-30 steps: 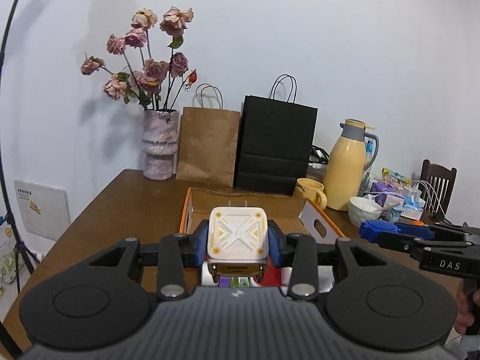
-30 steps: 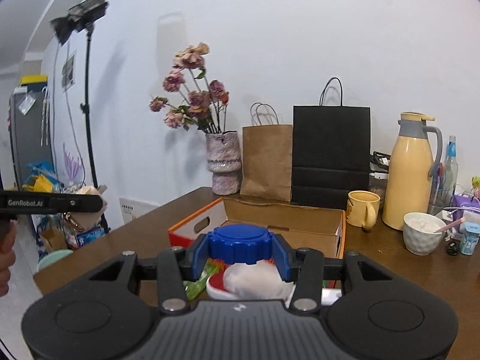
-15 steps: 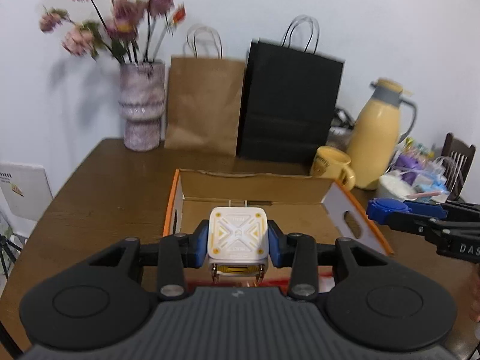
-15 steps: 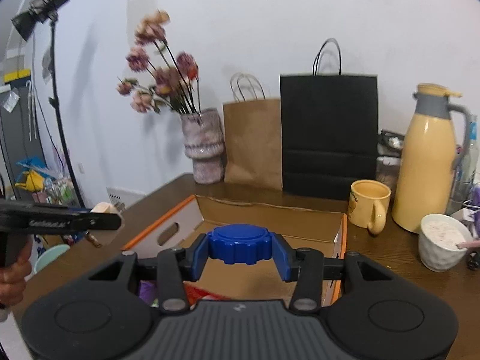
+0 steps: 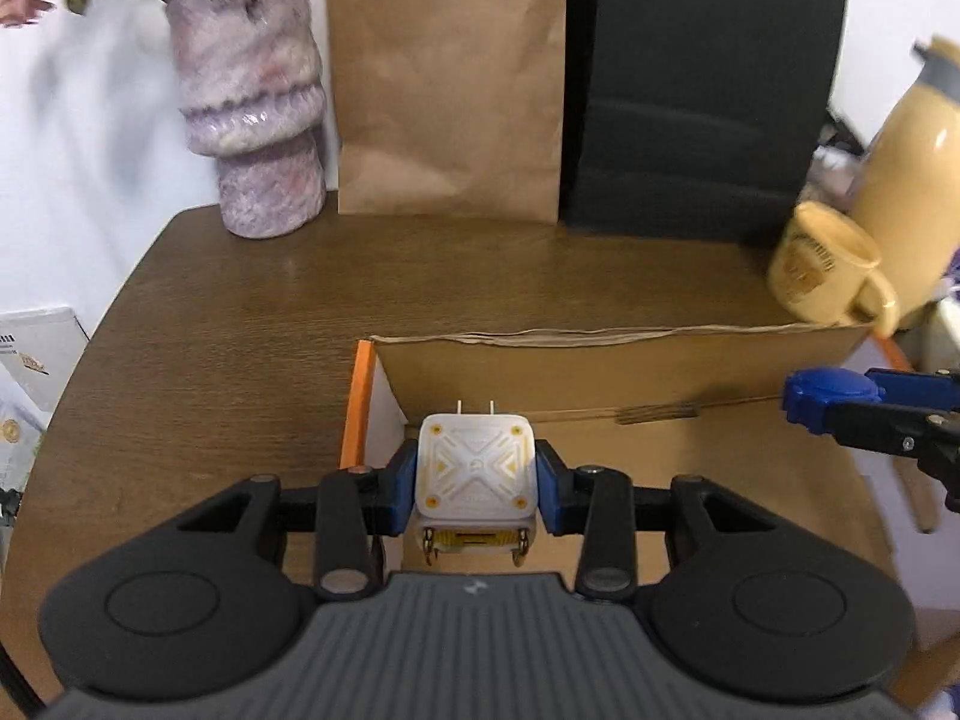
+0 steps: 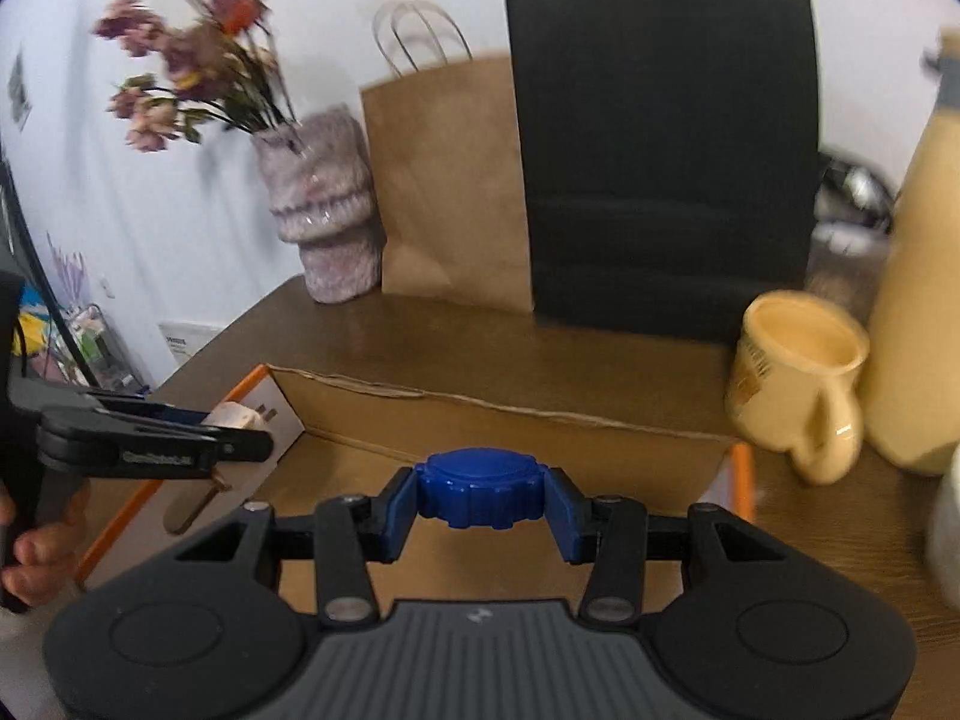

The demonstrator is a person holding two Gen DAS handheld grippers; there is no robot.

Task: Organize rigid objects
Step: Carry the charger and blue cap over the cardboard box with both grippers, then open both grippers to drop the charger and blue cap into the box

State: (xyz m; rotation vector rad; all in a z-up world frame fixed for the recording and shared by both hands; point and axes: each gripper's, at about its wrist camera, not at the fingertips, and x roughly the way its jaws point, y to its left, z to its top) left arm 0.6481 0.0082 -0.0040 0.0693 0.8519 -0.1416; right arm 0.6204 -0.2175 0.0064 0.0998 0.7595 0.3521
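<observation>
My left gripper (image 5: 474, 474) is shut on a white plug adapter (image 5: 474, 465) with yellow marks and two prongs pointing forward. It hangs over the far left corner of an open cardboard box (image 5: 600, 372) with orange edges. My right gripper (image 6: 480, 498) is shut on a round blue ribbed cap (image 6: 480, 486) above the same box (image 6: 480, 414), near its far wall. In the left wrist view the blue cap (image 5: 828, 393) shows at the right. The right wrist view has the left gripper (image 6: 240, 426) with the white adapter (image 6: 237, 414) at its left, held by a hand (image 6: 36, 558).
On the brown wooden table (image 5: 240, 312) behind the box stand a mottled vase (image 5: 258, 114) with dried flowers, a brown paper bag (image 5: 450, 84) and a black paper bag (image 5: 702, 90). A yellow mug (image 6: 798, 384) and a yellow thermos jug (image 6: 924, 276) stand right of the box.
Both grippers have moved forward and tilted down over the box, closing on its far wall. The bags and vase loom larger. Each still holds its object.
</observation>
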